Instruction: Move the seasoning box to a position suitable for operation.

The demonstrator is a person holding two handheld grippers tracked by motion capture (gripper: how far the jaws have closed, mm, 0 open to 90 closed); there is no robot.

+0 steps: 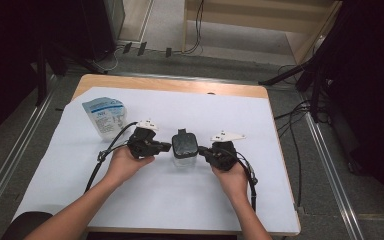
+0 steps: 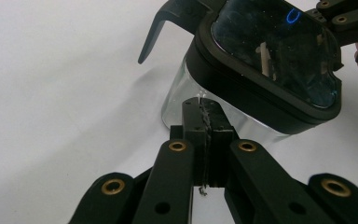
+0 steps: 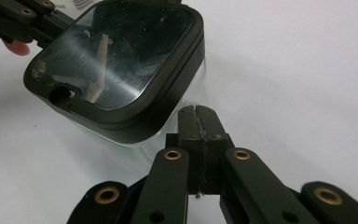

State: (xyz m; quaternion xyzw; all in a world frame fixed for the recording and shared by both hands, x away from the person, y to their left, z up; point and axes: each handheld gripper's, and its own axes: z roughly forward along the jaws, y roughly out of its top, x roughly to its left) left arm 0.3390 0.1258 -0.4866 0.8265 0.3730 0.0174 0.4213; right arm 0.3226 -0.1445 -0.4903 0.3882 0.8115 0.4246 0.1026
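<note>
White paper covers wooden table (grey floor).

You can't read any text here; the print on the far-left pouch is too blurred.

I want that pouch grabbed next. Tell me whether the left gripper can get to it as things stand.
Probably yes. The pouch lies on the white sheet just beyond the left gripper, with nothing between them. The gripper is shut beside the jar, so it must open first.
</note>
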